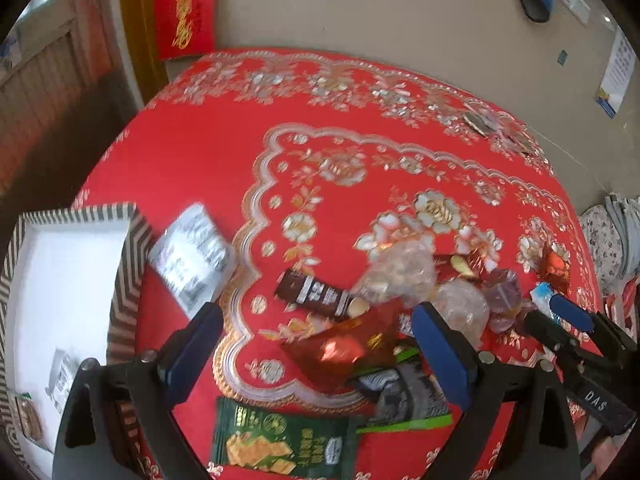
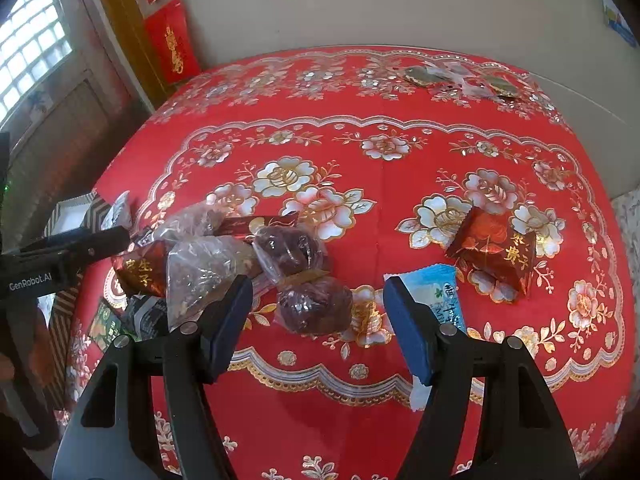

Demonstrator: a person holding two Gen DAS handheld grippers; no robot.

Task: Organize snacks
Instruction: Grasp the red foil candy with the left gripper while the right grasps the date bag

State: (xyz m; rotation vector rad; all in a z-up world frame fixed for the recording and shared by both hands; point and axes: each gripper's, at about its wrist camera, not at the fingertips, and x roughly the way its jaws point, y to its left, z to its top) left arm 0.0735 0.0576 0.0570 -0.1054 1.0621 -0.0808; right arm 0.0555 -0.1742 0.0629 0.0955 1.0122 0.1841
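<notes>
Loose snacks lie in a heap on the red flowered tablecloth point(image 1: 192, 152). My left gripper point(image 1: 318, 316) is open and hangs over a brown bar point(image 1: 316, 294), a red wrapped sweet point(image 1: 340, 352) and a green cracker packet point(image 1: 280, 436). It touches none of them. A silver packet point(image 1: 192, 256) lies beside the white box with a zigzag rim point(image 1: 128, 264) at the left. My right gripper point(image 2: 319, 286) is open above a dark round snack in clear wrap point(image 2: 316, 310), its pads clear of it. A blue packet point(image 2: 436, 292) lies behind its right finger.
A red and gold packet point(image 2: 496, 252) lies alone to the right. Several clear bags of snacks point(image 2: 204, 272) are piled at the left of the right wrist view. A few small packets point(image 2: 460, 76) lie at the table's far edge. The wall stands close behind.
</notes>
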